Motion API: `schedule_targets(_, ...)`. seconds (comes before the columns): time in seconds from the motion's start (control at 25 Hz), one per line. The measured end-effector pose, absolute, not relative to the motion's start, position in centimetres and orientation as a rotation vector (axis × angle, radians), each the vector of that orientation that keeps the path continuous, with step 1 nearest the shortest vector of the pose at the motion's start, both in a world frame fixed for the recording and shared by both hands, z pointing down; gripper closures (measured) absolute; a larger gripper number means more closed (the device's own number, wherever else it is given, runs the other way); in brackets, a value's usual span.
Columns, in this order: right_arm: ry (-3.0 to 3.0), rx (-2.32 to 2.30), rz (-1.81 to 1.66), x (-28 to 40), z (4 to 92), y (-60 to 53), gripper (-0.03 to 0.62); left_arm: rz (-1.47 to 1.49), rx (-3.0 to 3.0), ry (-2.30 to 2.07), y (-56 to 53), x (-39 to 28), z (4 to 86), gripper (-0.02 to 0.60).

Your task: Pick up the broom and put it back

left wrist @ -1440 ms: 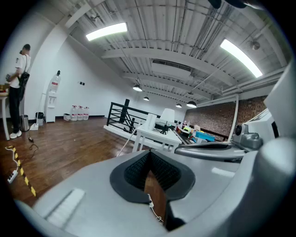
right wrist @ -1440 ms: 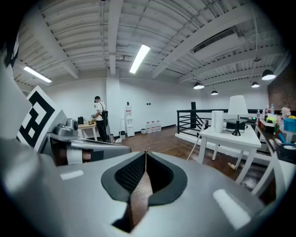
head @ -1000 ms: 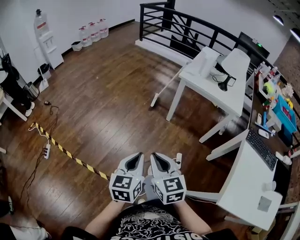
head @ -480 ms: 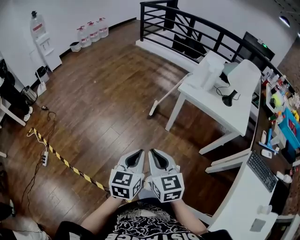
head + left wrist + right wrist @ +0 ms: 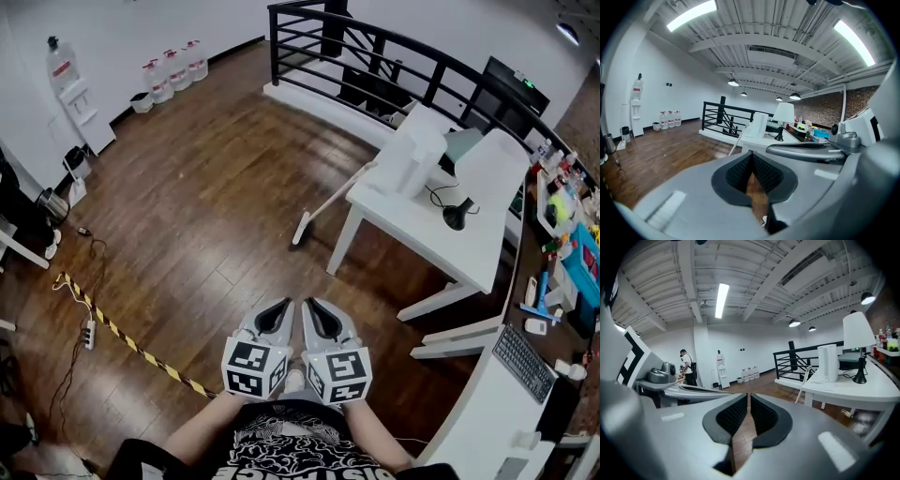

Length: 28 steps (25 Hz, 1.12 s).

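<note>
closer than a second ago, the white table (image 5: 441,202) and the broom leaning on it have slid down toward the middle of the head view. the striped tape (image 5: 141,345) on the wooden floor (image 5: 206,197) has dropped further back on the left. the two grippers ride side by side as before.

the broom (image 5: 325,206) stands slanted. its handle top rests against the table's left edge, and its head sits on the floor just out from the near-left leg. it is well apart from both grippers.

the left gripper (image 5: 273,317) and right gripper (image 5: 321,319) each have their jaws pressed together with nothing between them.

the step in hand looks like the approach. to do it well, one gripper's jaws should be spread before arrival, not at the handle. the best hold is probably partway up the pole, clear of the table edge, with the jaws square across it. the pole is thin and only propped, so a sideways nudge could send it sliding along the edge. the second gripper could steady it lower down.
</note>
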State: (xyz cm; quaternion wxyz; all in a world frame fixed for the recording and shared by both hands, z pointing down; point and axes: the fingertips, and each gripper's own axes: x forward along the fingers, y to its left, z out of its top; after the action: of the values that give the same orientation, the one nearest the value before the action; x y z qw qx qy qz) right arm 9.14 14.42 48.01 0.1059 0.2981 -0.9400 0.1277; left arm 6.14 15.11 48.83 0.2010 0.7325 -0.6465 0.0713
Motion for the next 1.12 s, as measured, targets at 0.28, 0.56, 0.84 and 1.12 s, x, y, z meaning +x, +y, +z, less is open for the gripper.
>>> schedule_targets(0.28, -2.79, 0.877, 0.345, 8.1, 47.0, 11.0, 0.594, 0.184, 2.057, -1.851, 11.5, 4.7, 47.4, 0.575)
schedule_targets(0.56, -2.788, 0.898, 0.327, 6.6, 46.8, 7.9, 0.594, 0.175, 2.076, -1.834, 8.3, 3.4, 47.4, 0.575)
schedule_targets(0.84, -2.752, 0.96, 0.324, 4.2, 47.6, 3.7, 0.594, 0.154, 2.108, -1.772, 3.8, 1.0, 48.3, 0.575)
schedule_targets(1.12, -2.699, 1.07, 0.326, 0.2, 47.7, -1.6, 0.594, 0.145, 2.178, -1.681, -1.9, -2.9, 48.1, 0.575)
